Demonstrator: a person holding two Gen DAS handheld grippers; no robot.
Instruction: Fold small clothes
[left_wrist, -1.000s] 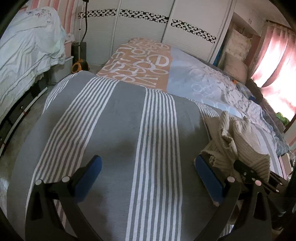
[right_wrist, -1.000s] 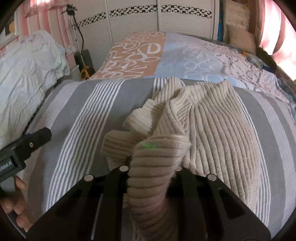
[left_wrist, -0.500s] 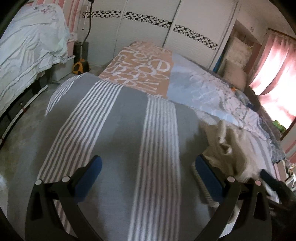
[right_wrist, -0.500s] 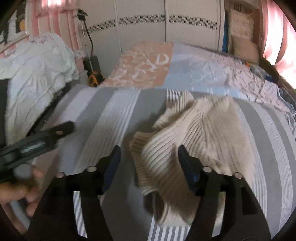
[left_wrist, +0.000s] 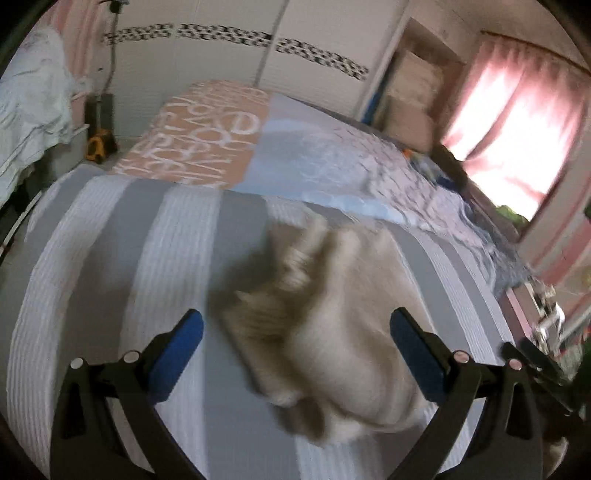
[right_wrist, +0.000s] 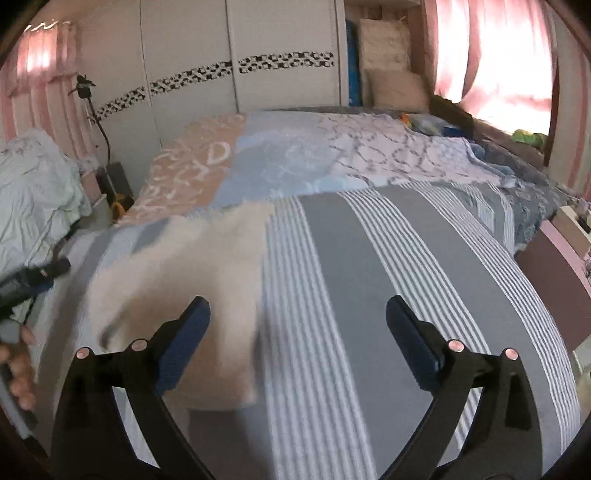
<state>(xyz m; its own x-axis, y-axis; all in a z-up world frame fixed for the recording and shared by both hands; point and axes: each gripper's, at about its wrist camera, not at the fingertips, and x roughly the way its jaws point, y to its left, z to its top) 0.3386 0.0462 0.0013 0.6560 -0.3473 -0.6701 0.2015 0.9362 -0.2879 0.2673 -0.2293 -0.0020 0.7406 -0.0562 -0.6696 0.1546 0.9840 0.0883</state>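
Note:
A cream ribbed knit sweater (left_wrist: 332, 332) lies crumpled on the grey and white striped blanket (left_wrist: 147, 258), blurred by motion. My left gripper (left_wrist: 295, 350) is open above it, and the sweater spans the gap between its blue pads. In the right wrist view the sweater (right_wrist: 184, 277) lies to the left. My right gripper (right_wrist: 297, 339) is open, its left pad over the sweater's edge and striped blanket (right_wrist: 406, 258) between the fingers. Neither gripper holds anything.
A patterned orange, blue and white bedspread (right_wrist: 288, 155) covers the bed beyond the blanket. White wardrobe doors (left_wrist: 221, 66) stand behind, and pink curtains (right_wrist: 491, 55) glow at the right. A pale heap of bedding (right_wrist: 33, 192) lies at the left. A hand (right_wrist: 18, 369) holds the left tool.
My right gripper has let go of the sweater, opened wide and swung right. The left gripper has swung right, so the sweater now lies between its fingers.

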